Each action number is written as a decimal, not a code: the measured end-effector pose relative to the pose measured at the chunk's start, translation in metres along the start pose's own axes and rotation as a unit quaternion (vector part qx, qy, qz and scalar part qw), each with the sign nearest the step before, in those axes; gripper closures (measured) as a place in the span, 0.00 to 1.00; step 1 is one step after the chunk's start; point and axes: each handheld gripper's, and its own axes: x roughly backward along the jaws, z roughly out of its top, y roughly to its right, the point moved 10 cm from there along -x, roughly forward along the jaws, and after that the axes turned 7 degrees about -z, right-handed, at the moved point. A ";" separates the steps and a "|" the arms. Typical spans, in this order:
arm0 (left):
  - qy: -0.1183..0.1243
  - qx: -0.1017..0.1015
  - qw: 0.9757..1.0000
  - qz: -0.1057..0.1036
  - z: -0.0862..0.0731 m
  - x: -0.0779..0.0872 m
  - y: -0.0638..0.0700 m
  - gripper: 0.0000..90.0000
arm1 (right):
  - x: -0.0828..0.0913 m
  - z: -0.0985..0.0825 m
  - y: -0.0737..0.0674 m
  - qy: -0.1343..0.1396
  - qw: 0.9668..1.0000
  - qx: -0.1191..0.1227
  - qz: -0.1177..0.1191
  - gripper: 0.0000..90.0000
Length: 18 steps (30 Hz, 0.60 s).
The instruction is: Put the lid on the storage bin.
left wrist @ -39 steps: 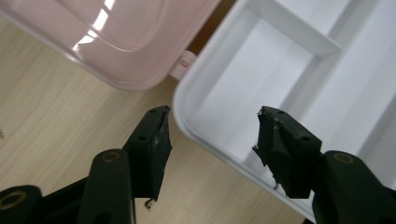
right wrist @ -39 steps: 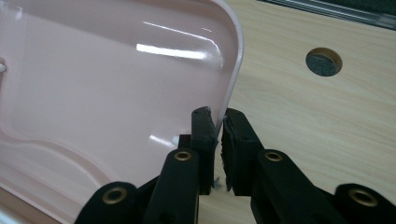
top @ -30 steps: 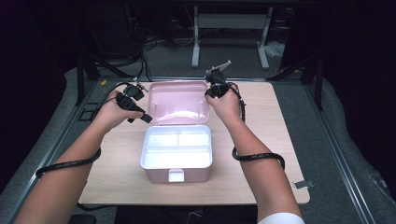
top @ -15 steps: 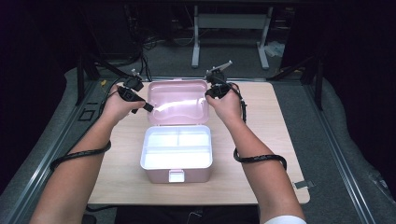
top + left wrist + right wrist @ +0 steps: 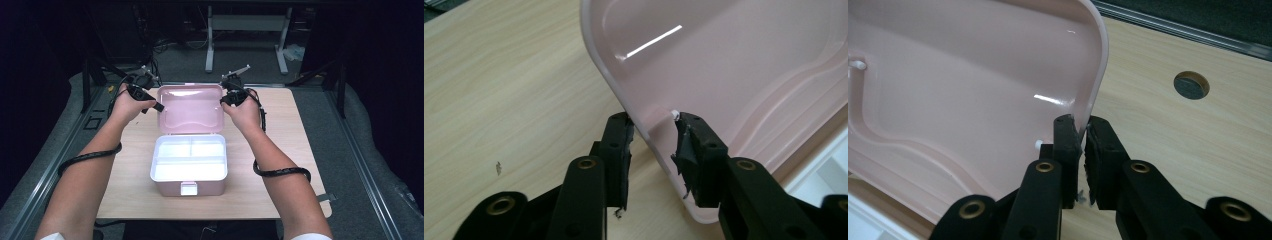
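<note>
A white compartment box (image 5: 156,172) stands on the wooden table with its pink lid (image 5: 191,107) swung open and tilted back. My right gripper (image 5: 226,98) is shut on the lid's right edge (image 5: 1093,75); in the right gripper view (image 5: 1080,125) both pads pinch the rim. My left gripper (image 5: 158,106) straddles the lid's left edge (image 5: 609,65). In the left gripper view (image 5: 651,125) its jaws have just been closing with the rim between them, one pad against the outside and a gap still on the inside.
The wooden table (image 5: 295,130) has bare room on both sides of the box. A round hole (image 5: 1191,84) sits in the tabletop to the right of the lid. Cables trail from both grippers over the forearms. Dark floor and metal stands lie beyond the far edge.
My left hand has moved a little toward the far side along the lid's left edge, and its jaws have narrowed around the rim. The right hand and the lid have stayed put.
</note>
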 end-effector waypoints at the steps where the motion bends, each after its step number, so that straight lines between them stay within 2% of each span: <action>1: 0.004 0.003 1.000 -0.002 0.002 0.001 -0.001 0.75 | 0.001 0.000 0.000 -0.001 1.000 0.001 0.001 0.93; 4: 0.013 0.009 1.000 -0.004 0.006 0.003 -0.002 0.77 | 0.003 -0.001 0.001 -0.002 1.000 -0.001 0.005 0.93; 10: 0.007 0.008 1.000 0.007 0.009 0.002 -0.003 0.77 | 0.005 -0.001 0.001 0.000 1.000 -0.002 0.002 0.93; 15: 0.003 0.021 1.000 -0.003 0.011 -0.006 -0.006 0.76 | 0.006 -0.001 -0.001 0.002 1.000 -0.003 0.010 0.93; 18: 0.002 0.015 1.000 0.008 0.015 -0.004 -0.007 0.81 | 0.006 -0.002 0.001 0.004 1.000 -0.005 0.005 0.93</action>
